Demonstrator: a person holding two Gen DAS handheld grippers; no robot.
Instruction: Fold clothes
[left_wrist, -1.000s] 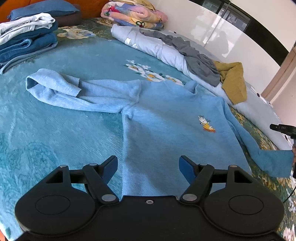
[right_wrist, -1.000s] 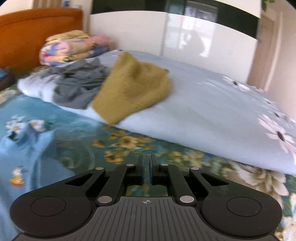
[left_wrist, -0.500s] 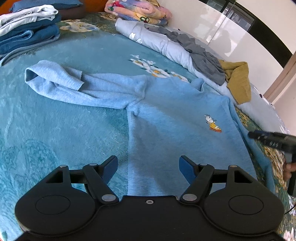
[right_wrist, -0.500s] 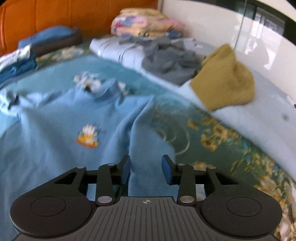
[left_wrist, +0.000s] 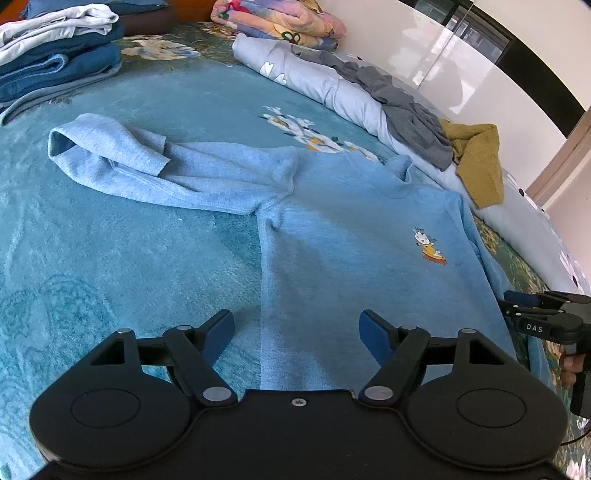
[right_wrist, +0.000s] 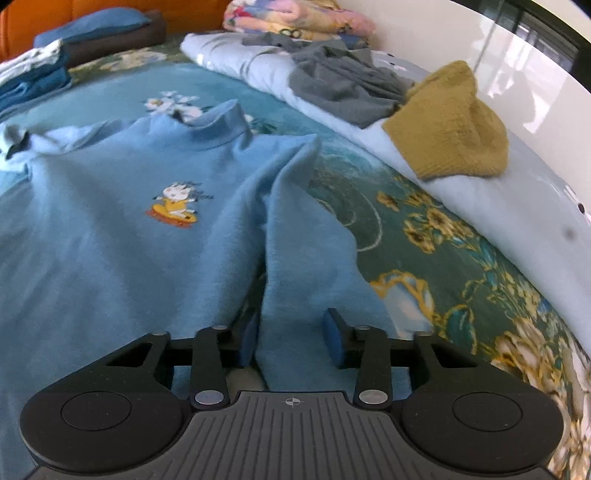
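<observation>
Sleeve of light blue fleece sweatshirt (right_wrist: 306, 266), flat on bed, between right tool (right_wrist: 291, 341) pads, just closing, not yet pinched: take both layers, fold across chest. Left tool (left_wrist: 297, 334) open over hem.

Teal floral bed (left_wrist: 110, 258), light-blue sweatshirt (left_wrist: 351, 240) flat, folded stack (left_wrist: 55, 62)

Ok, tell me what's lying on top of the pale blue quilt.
On the pale blue quilt lie a crumpled grey garment and a mustard knit garment. The quilt beneath them is hidden.
</observation>
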